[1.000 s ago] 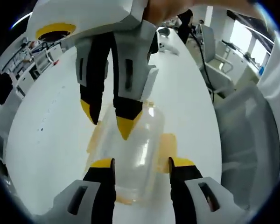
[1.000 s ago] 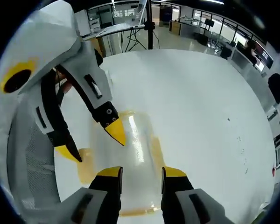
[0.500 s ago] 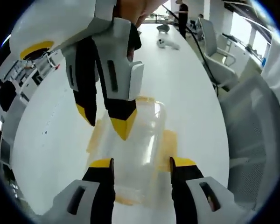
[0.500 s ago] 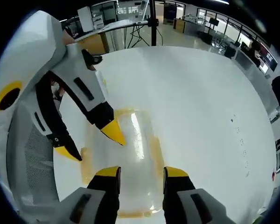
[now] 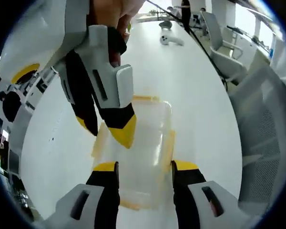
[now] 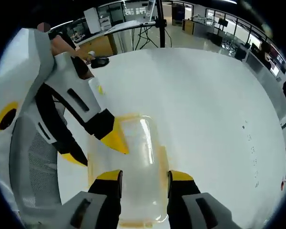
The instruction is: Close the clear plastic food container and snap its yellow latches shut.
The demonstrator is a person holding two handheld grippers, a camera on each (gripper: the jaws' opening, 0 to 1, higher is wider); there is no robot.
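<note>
Two grippers hung over one clear container (image 5: 138, 148) at frame centre on a white table (image 5: 195, 95), yellow latches (image 5: 169, 145) along its sides. Left gripper (image 5: 143, 168) and right gripper (image 6: 141, 176) both stood spread, straddling the container without gripping.

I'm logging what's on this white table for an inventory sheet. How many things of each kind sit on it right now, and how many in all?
Clear plastic food container with yellow latches: 1
White handheld controller at the far end of the table: 1
Small dark device near the table's edge: 1
Total: 3
Grippers hovering over the container: left gripper, right gripper, not counted.
</note>
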